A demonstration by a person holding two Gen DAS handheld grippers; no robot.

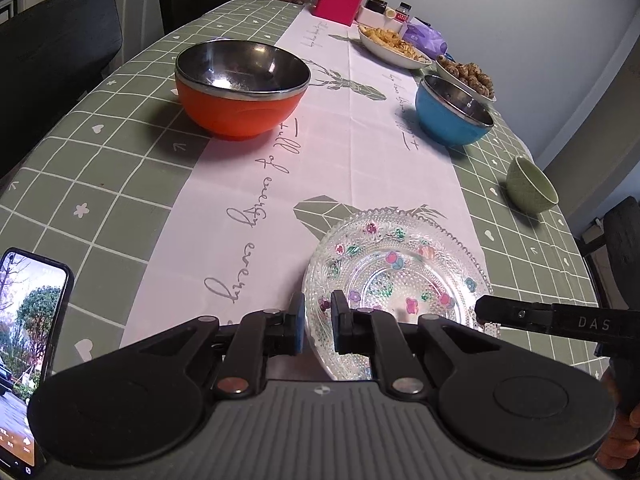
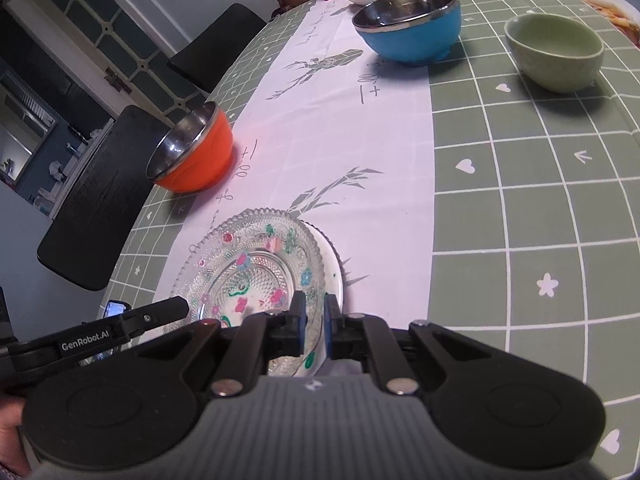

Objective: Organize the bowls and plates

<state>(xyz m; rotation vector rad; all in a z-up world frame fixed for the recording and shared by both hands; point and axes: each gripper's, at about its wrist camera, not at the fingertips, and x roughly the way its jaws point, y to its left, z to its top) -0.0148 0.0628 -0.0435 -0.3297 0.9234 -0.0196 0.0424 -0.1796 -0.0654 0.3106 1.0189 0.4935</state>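
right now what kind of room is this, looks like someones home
Most likely a home dining room. A long table under a green checked tablecloth has dark chairs pulled up, and carries served dishes such as a plate of fried food beside empty bowls. A panelled glass door stands behind.

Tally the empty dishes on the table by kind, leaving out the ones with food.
Metal-lined bowls: 2, the orange bowl and the blue bowl
Green ceramic bowls: 1, the green bowl
Glass plates: 1, the glass plate, gripped on both rims
Total: 4
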